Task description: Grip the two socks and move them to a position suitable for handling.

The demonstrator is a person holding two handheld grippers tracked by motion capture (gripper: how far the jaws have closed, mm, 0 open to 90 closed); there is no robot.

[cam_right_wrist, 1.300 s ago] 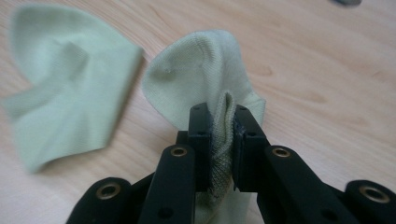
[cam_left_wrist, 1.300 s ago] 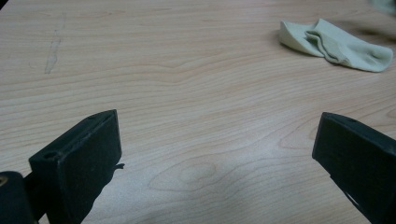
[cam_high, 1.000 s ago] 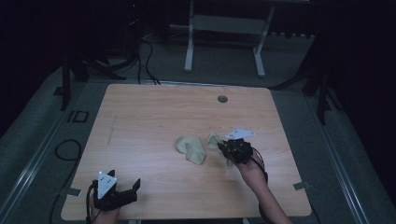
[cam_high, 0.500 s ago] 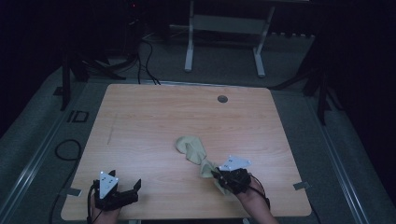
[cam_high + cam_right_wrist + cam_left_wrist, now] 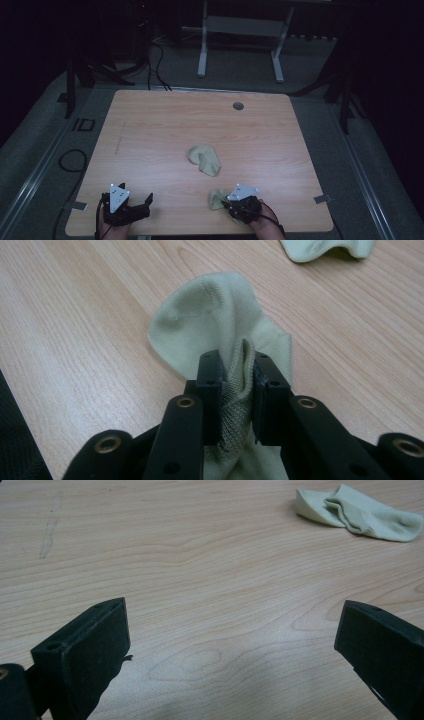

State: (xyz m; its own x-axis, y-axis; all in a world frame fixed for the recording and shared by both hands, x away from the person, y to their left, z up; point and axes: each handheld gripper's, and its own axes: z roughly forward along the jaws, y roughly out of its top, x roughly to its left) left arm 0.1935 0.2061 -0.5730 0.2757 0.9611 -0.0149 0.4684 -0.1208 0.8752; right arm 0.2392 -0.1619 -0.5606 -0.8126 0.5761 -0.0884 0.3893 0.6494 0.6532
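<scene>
Right tongs [image 5: 239, 371]: clamped on a bunched fold of a pale green sock [image 5: 220, 320], knit pinched between both black jaws; seen from the high view low at the near edge of the surface [image 5: 150, 125], right of centre [image 5: 242, 206].
Held sock: toe end spread flat on the wood just beyond the jaws, the rest gathered under and behind them; touching the surface, not lifted clear as far as can be told.
Left tongs [image 5: 230, 630]: wide apart, nothing between the jaws, bare wood grain under them; in the high view near the front left corner [image 5: 131, 207], well apart from both socks.
Hands: right hand [image 5: 265, 227] low behind its tongs at the near edge, pointing forward and slightly left; left hand [image 5: 112, 231] likewise low, tongs aimed toward the middle of the surface.
Second sock [image 5: 205, 160]: same pale green, lying folded and rumpled near the middle of the surface, beyond the held one and apart from it; in the left gripper view at the far upper right [image 5: 357, 515].
Progress, as a judgement: one sock gripped and brought to the front edge, the other untouched in the middle; pairing or laying the two together seemingly not yet done.
Left to do, likely: fetch the second sock with the idle left tongs, then bring the pair together.
Farther off: small dark round hole [image 5: 238, 106] near the far edge of the surface.
</scene>
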